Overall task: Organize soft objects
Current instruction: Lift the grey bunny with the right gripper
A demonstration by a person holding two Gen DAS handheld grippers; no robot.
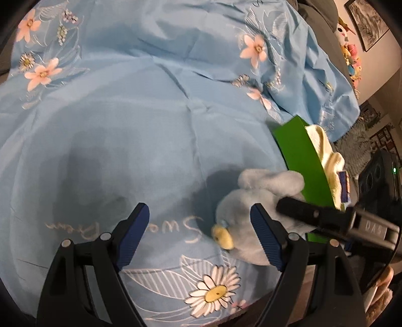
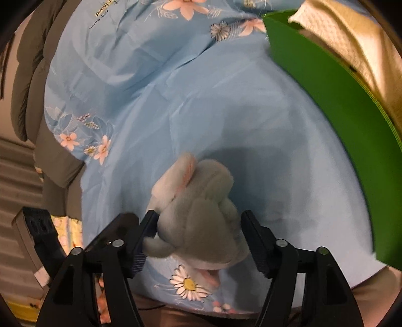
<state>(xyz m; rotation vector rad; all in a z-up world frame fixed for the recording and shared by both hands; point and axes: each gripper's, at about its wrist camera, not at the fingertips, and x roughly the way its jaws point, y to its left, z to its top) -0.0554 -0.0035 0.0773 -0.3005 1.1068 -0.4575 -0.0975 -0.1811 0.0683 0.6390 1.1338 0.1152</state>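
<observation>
A pale blue plush toy (image 1: pixel 251 198) with a yellow beak lies on the blue floral cloth (image 1: pixel 150 125), beside a green box (image 1: pixel 299 153). A cream towel (image 1: pixel 324 151) sits in the box. My left gripper (image 1: pixel 198 208) is open over the cloth, and its right finger is next to the toy's head. In the right wrist view the plush toy (image 2: pixel 203 198) sits between the fingers of my right gripper (image 2: pixel 198 215). Those jaws stand open: the left pad touches the toy and the right pad is just clear of it. A right gripper finger (image 1: pixel 301 210) crosses the toy's back.
The green box (image 2: pixel 326 100) with the cream towel (image 2: pixel 339 32) rises on the right of the cloth (image 2: pixel 176 100). Grey cushions (image 2: pixel 32 75) border the cloth on the left. Small plush toys (image 1: pixel 351 60) and a framed picture (image 1: pixel 369 22) are far right.
</observation>
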